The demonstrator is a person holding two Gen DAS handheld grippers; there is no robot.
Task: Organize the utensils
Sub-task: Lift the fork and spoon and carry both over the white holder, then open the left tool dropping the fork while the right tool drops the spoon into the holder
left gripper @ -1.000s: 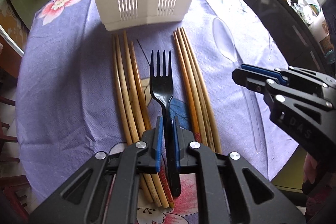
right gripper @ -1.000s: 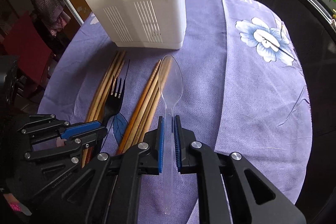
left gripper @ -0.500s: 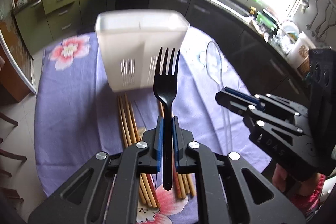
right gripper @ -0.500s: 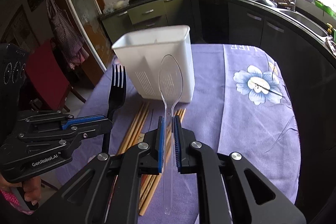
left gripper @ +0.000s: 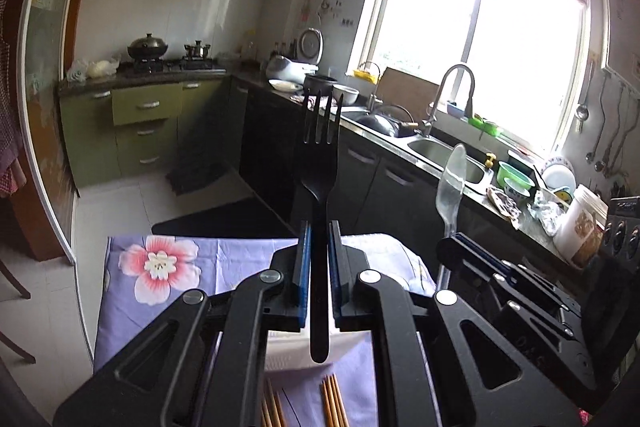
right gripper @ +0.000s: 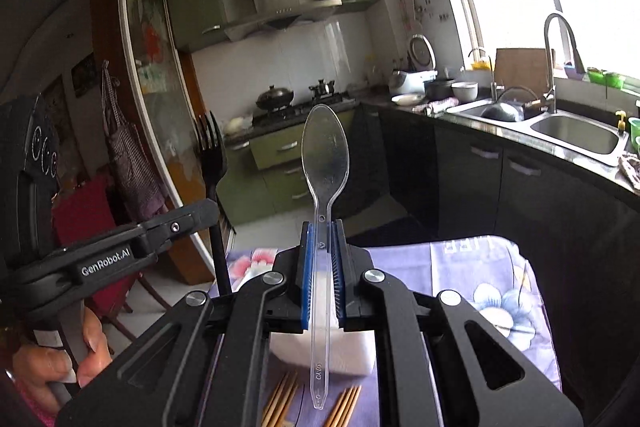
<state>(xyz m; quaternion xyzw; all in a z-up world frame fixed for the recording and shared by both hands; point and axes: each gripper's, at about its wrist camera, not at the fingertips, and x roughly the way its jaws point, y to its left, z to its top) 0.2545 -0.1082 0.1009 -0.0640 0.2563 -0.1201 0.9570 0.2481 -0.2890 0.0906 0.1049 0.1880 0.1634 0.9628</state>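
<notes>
Black plastic fork [left gripper: 319,163] is up off the table now, clamped by its handle in my left gripper [left gripper: 319,275], tines pointing up toward the kitchen window. A sec ago it lay flat on the purple cloth [left gripper: 128,291] between the two chopstick bundles; now both bundles [left gripper: 304,403] sit way below, only their tips showing at the bottom edge. Same w/ my right gripper [right gripper: 322,275]: pads pinched tight on the clear spoon [right gripper: 325,163], bowl end up, handle tail hanging below the pads. Spoon was on the cloth too, now lifted.

White utensil holder [right gripper: 344,351] was ahead of me and higher in view; now it's under both grippers, mostly hidden behind the fingers, just past the chopsticks.

So the pickup part is done for both pieces, imo. Next, I reckon: tip each one handle-down and lower it into a compartment. Can't see the dividers from here, so which slot is unclear. Chopsticks not yet sorted.
</notes>
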